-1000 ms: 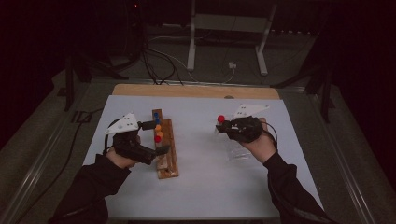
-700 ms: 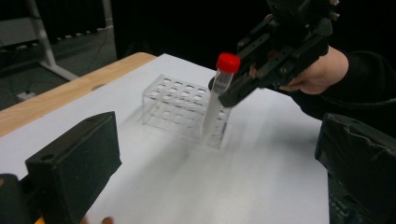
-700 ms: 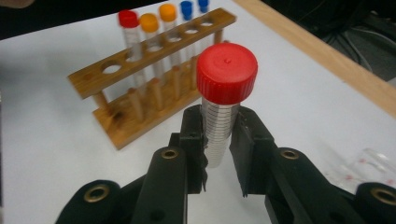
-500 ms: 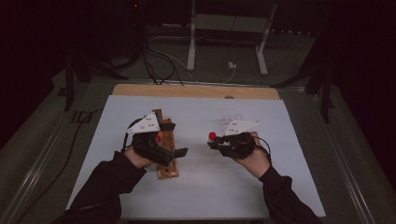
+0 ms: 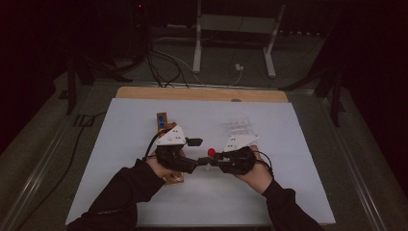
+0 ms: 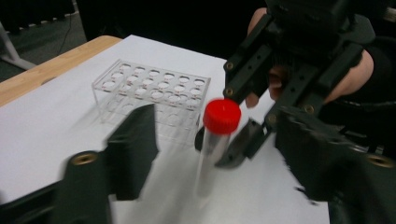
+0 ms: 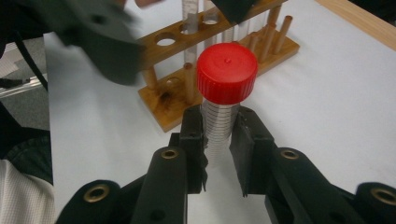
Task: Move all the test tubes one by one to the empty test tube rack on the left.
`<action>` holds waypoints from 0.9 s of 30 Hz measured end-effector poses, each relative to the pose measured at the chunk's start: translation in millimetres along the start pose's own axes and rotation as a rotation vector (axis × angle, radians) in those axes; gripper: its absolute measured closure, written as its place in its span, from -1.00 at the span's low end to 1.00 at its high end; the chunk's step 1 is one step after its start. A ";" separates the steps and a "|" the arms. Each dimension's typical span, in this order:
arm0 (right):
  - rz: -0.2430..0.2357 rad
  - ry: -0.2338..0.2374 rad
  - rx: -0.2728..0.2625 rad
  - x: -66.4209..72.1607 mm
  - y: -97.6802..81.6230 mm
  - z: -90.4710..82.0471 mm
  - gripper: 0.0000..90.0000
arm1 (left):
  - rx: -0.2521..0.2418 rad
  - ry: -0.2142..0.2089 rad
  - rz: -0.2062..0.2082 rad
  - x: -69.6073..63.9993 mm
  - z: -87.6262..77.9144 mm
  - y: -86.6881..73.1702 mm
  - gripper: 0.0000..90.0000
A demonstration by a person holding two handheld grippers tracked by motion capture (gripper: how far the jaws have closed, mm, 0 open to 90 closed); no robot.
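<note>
Your left gripper (image 5: 195, 153) sits over the near end of the wooden tube rack (image 5: 163, 126) on the white surface (image 5: 120, 144), pointing right toward your other hand. Its fingers (image 6: 135, 149) have just been closing and now stand partly spread on either side of the red-capped tube (image 6: 215, 140). In the left gripper view the clear tube body stands in the gap between them, with the left finger well clear of it; the picture is blurred, so you cannot tell whether the other finger touches it.

The tube itself is held upright above the surface between your two hands, its red cap (image 5: 210, 152) near the middle of the high view.

Your right gripper (image 5: 217, 161) points left and meets the left one almost tip to tip. In the right gripper view its fingers (image 7: 194, 135) pinch the graduated tube body (image 7: 219, 126) just below the cap, one on each side. Behind the tube in that view the wooden rack (image 7: 215, 70) lies across the white surface with more tubes standing in it.

Farther right and back, just beyond your right hand (image 5: 257, 173), a clear plastic tube rack (image 5: 239, 127) stands on the surface.
</note>
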State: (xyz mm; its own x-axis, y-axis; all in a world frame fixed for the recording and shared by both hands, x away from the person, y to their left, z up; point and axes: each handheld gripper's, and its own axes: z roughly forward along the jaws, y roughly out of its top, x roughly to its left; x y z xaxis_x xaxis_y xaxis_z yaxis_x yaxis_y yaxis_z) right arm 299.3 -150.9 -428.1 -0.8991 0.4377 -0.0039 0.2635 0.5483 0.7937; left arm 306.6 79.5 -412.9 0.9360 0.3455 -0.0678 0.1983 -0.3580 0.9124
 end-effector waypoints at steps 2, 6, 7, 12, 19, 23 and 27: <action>-0.002 0.008 0.001 0.8 -0.1 1.4 0.68 | 0.004 0.004 0.008 -1.1 3.4 0.2 -0.08; -0.006 0.014 0.000 2.2 0.0 3.0 0.68 | 0.019 0.004 0.035 -3.3 7.5 1.1 0.12; -0.006 0.014 -0.001 2.5 0.0 3.1 0.68 | 0.021 0.000 0.034 -3.3 8.5 1.1 0.14; -0.004 0.014 -0.004 2.5 0.3 2.3 0.68 | 0.040 0.019 0.047 -3.8 12.2 1.3 0.35; 0.000 0.005 -0.004 1.4 -0.9 1.2 0.68 | 0.039 0.006 0.061 -4.3 13.1 2.3 0.58; 0.002 0.005 -0.015 1.0 -0.4 -0.6 0.68 | 0.036 0.009 0.061 -4.3 12.0 4.5 0.59; 0.001 0.000 -0.025 1.5 0.5 -3.0 0.66 | 0.030 0.006 0.070 -4.3 10.7 7.5 0.60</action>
State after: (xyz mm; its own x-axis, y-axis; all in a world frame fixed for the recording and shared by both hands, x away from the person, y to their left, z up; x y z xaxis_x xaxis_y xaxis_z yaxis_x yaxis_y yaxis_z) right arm 297.1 -152.1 -425.9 -0.8988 0.4384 -0.0026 0.2559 0.5295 0.8088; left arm 307.2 66.1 -410.1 0.9463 0.3234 -0.0017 0.1408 -0.4071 0.9025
